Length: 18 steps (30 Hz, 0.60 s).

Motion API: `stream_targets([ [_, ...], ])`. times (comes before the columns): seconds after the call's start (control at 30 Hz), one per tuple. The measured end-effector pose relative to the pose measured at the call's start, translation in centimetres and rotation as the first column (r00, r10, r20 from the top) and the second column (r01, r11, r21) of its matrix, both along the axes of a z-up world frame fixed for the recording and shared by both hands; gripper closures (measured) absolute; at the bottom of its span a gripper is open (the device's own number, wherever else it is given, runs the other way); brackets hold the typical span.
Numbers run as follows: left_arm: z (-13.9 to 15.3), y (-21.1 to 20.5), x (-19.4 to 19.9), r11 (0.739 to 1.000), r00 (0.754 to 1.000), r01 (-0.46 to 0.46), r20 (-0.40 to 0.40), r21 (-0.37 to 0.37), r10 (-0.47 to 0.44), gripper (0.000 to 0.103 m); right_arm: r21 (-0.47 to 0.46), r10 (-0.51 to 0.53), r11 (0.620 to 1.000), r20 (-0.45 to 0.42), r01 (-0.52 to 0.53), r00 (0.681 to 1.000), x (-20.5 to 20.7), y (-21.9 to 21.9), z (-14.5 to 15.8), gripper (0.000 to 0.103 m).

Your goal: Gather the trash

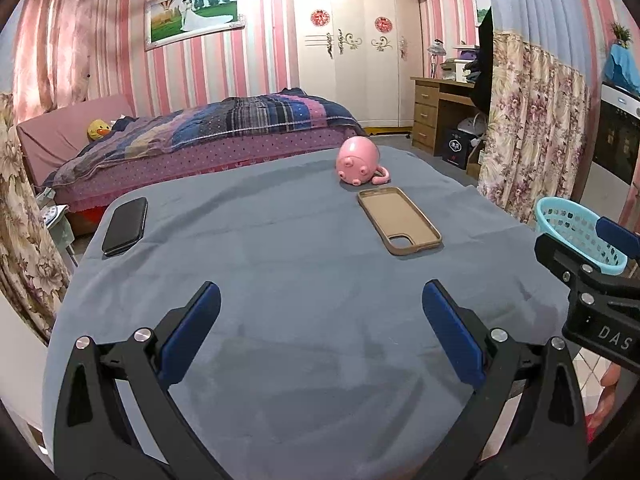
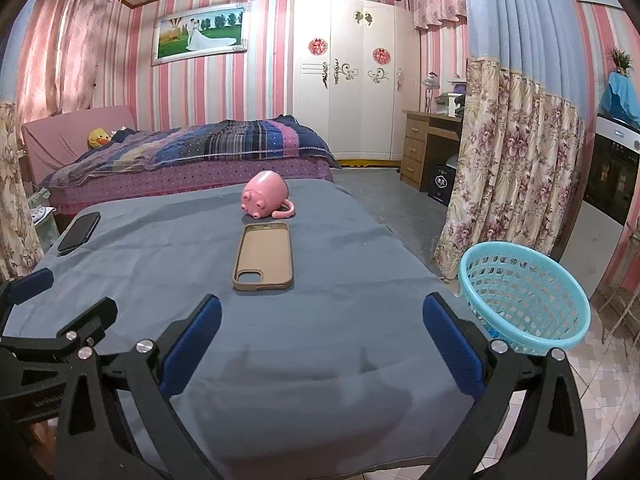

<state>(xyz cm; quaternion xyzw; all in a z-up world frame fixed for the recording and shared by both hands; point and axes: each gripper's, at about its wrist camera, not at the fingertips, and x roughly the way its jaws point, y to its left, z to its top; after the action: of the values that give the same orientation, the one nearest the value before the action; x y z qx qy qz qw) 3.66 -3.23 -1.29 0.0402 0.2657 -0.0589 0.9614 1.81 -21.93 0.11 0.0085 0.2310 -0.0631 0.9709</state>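
Observation:
A light blue plastic basket (image 2: 528,300) stands at the table's right edge; it also shows in the left wrist view (image 1: 576,236). My left gripper (image 1: 320,332) is open and empty over the near part of the blue-grey cloth (image 1: 280,280). My right gripper (image 2: 322,340) is open and empty over the same cloth (image 2: 340,300), left of the basket. Each gripper shows at the edge of the other's view. I see no loose trash on the cloth.
A tan phone case (image 2: 264,258) lies mid-table, also in the left wrist view (image 1: 400,220). A pink pig mug (image 2: 264,196) lies on its side behind it. A black phone (image 1: 125,226) lies at the far left edge. A bed (image 2: 192,160) stands beyond.

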Motion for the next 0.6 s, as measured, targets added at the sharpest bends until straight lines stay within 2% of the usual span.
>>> stream_targets([
  [0.6,-0.07,-0.04,-0.02,1.0,1.0,0.003,-0.008,-0.01,-0.003,0.005,-0.002,-0.013,1.0,0.01,0.013,1.0,-0.13,-0.33,-0.09,0.005],
])
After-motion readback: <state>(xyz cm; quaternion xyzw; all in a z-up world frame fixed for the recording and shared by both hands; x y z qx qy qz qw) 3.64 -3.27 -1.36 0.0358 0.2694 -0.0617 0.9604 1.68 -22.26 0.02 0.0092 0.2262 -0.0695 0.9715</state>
